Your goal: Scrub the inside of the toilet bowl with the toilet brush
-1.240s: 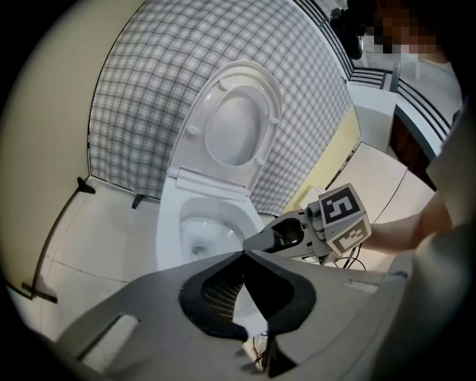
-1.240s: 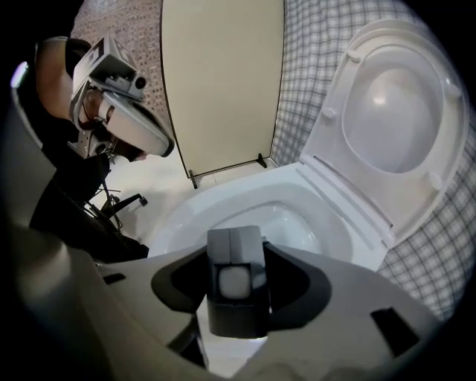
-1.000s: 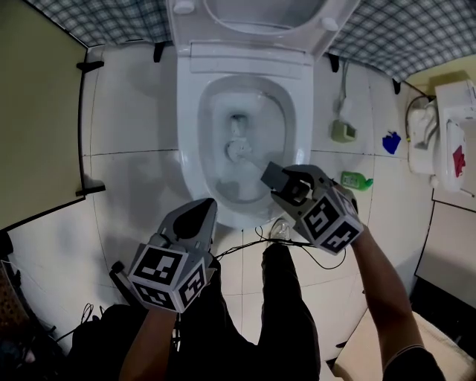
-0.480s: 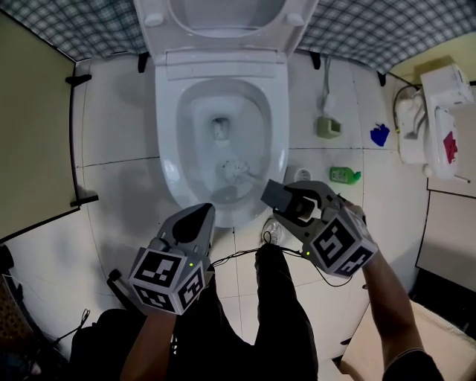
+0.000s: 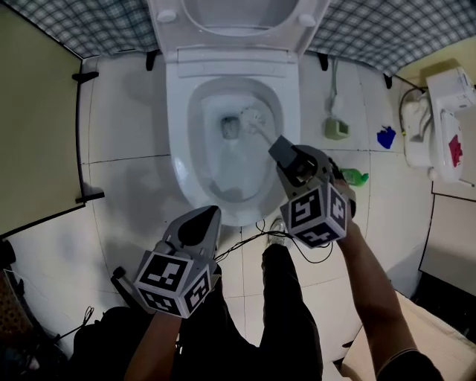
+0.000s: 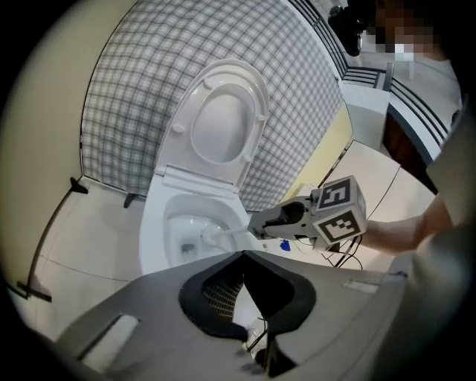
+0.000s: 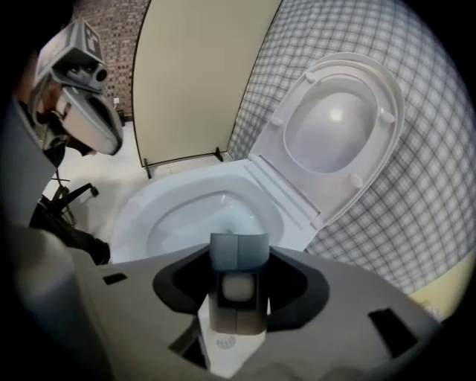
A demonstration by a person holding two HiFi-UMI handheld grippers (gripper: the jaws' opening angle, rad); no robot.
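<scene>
Brush head (image 5: 253,117) sits deep in the bowl (image 5: 212,175), beside the drain (image 5: 230,126). Its handle (image 5: 266,133) is clamped in the right gripper (image 5: 285,152), whose jaws have just been tightening on it, while the left gripper (image 5: 202,219) hangs closed and empty. To scrub well, I'd press the bristles firmly on the porcelain and sweep round the whole wall.

Toilet stall from above

The toilet bowl (image 5: 177,141) stands in the middle, its lid (image 5: 238,11) raised behind it against the wall (image 5: 387,33). The toilet brush (image 5: 251,117) has its head in the bowl, toward the back right. A partition (image 5: 37,126) lies left. On the floor (image 5: 126,186) right of the bowl sit a small container (image 5: 336,129) and, nearer, a bottle (image 5: 355,176).
</scene>
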